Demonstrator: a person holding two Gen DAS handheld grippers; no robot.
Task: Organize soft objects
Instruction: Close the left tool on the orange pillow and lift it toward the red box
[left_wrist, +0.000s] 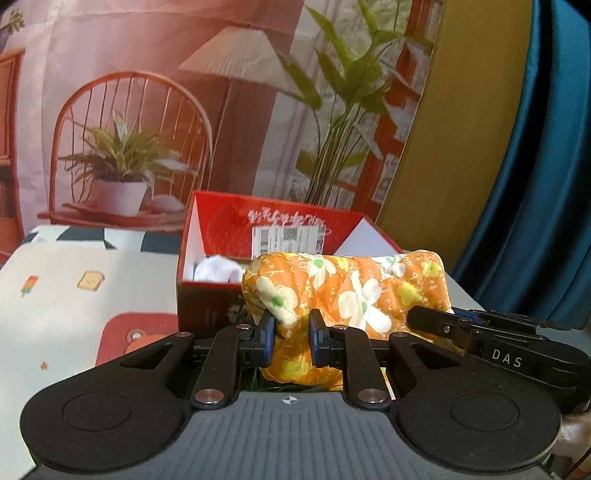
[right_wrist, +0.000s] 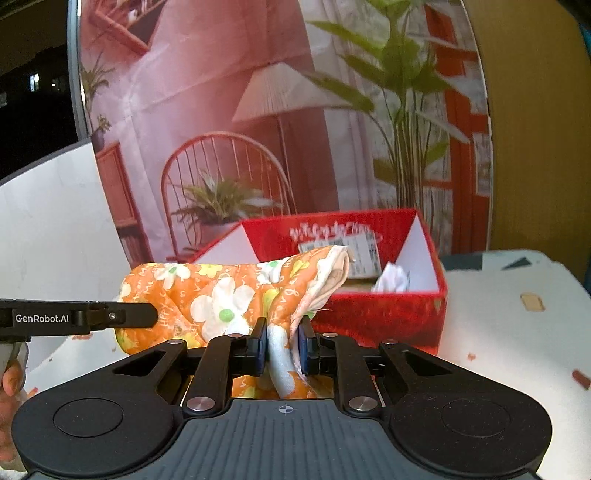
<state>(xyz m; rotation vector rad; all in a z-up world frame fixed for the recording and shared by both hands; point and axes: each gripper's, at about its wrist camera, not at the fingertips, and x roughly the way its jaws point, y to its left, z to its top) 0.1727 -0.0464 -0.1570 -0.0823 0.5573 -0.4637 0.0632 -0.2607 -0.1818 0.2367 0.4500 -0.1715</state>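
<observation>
An orange quilted cloth (left_wrist: 347, 291) printed with white and yellow flowers hangs in the air, bunched into a loose roll and held at both ends, just in front of an open red box (left_wrist: 269, 236). The left gripper (left_wrist: 291, 341) has its jaws nearly closed, its blue pads (left_wrist: 269, 339) pinching a fold at the cloth's end nearest the box's front left corner. The right gripper (right_wrist: 282, 347) also has its jaws almost together, clamped on a pale blue and white edge of the same cloth (right_wrist: 221, 291) in front of the box's (right_wrist: 384, 314) near wall. From the left wrist view, the right gripper (left_wrist: 436, 321) reaches in from the far side of the cloth, its black body marked with white letters. From the right wrist view, the left gripper (right_wrist: 122, 315) comes in level from the cloth's other side, and part of a hand (right_wrist: 11, 384) shows below it. Inside the box lies a crumpled white cloth (left_wrist: 218, 271) — it sits against the box's white inner wall, with a shipping label (left_wrist: 288, 236) on the red flap behind it. The box stands on a desk (left_wrist: 74, 295) covered with a pale cartoon-print sheet. Behind the box hangs a backdrop (left_wrist: 155, 110) showing a chair, a lamp and potted plants.
</observation>
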